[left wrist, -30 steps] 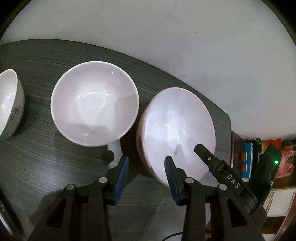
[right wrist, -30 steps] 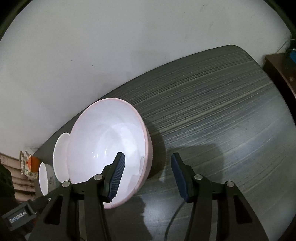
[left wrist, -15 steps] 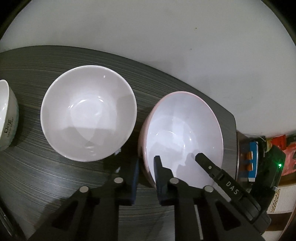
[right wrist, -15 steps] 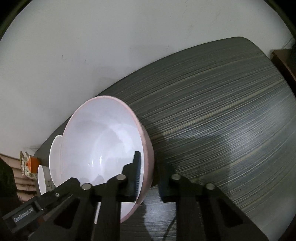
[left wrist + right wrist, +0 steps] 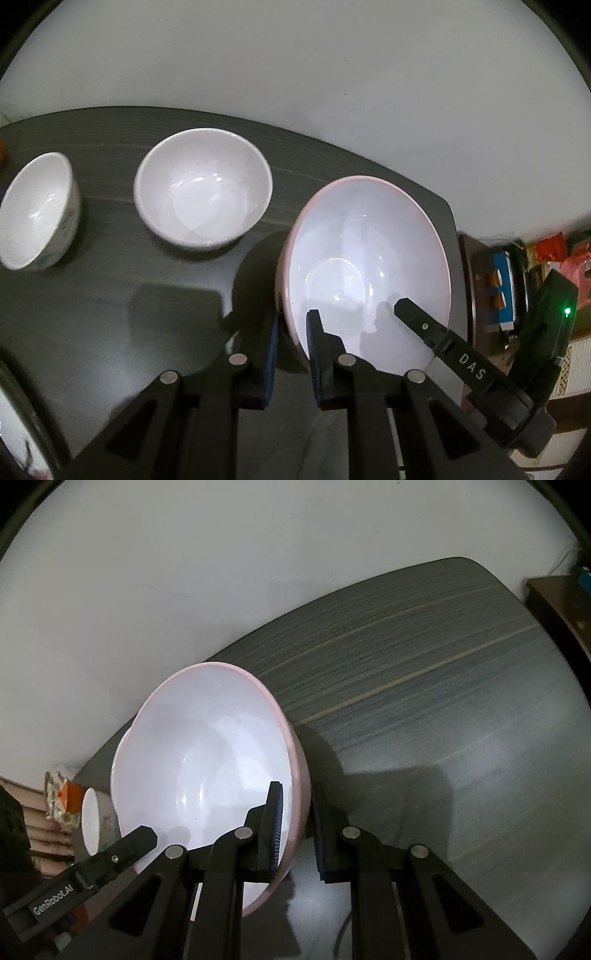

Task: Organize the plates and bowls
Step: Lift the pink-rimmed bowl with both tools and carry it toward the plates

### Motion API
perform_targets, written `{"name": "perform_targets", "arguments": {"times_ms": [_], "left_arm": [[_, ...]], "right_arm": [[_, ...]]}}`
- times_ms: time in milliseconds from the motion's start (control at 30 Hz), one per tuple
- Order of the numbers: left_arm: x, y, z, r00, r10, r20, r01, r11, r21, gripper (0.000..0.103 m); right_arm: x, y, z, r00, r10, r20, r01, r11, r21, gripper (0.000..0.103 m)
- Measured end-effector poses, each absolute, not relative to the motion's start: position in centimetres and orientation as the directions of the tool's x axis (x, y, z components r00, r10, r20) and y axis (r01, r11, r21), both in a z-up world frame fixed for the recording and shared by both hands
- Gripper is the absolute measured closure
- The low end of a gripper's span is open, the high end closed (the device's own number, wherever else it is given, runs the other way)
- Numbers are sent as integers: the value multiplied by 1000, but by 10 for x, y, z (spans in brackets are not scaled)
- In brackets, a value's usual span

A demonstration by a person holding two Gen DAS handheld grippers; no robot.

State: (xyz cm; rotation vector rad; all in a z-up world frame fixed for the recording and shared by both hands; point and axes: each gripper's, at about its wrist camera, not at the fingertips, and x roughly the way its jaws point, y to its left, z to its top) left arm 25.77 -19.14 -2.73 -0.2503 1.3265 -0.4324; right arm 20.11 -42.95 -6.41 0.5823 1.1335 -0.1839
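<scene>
A large pink bowl (image 5: 369,266) with a white inside is held above the dark table (image 5: 110,295). My left gripper (image 5: 293,347) is shut on its left rim, one finger inside and one outside. My right gripper (image 5: 299,823) is shut on the opposite rim of the same pink bowl (image 5: 207,768). A plain white bowl (image 5: 203,188) sits on the table to the left. A smaller patterned white bowl (image 5: 37,218) sits further left; it also shows in the right wrist view (image 5: 94,823).
The dark striped table (image 5: 443,701) stretches to the right of the pink bowl, against a white wall (image 5: 221,572). A brown side cabinet (image 5: 480,280) with colourful clutter stands past the table's right end. A white plate rim (image 5: 14,435) shows at the lower left.
Both grippers closed on the pink bowl's rim and raised it off the table. The left view pulled back, so the two white bowls look further away.
</scene>
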Motion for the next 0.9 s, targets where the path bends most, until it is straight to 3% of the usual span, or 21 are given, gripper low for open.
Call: {"name": "perform_targets", "arguments": {"times_ms": [433, 900], "left_arm": [[171, -104, -7, 174, -359, -917, 112, 932, -344, 88], [94, -19, -15, 151, -326, -933, 52, 945, -322, 88]], "right_arm": [[144, -373, -29, 420, 196, -886, 357, 862, 360, 87], [74, -285, -49, 331, 282, -901, 310, 869, 386, 87]]}}
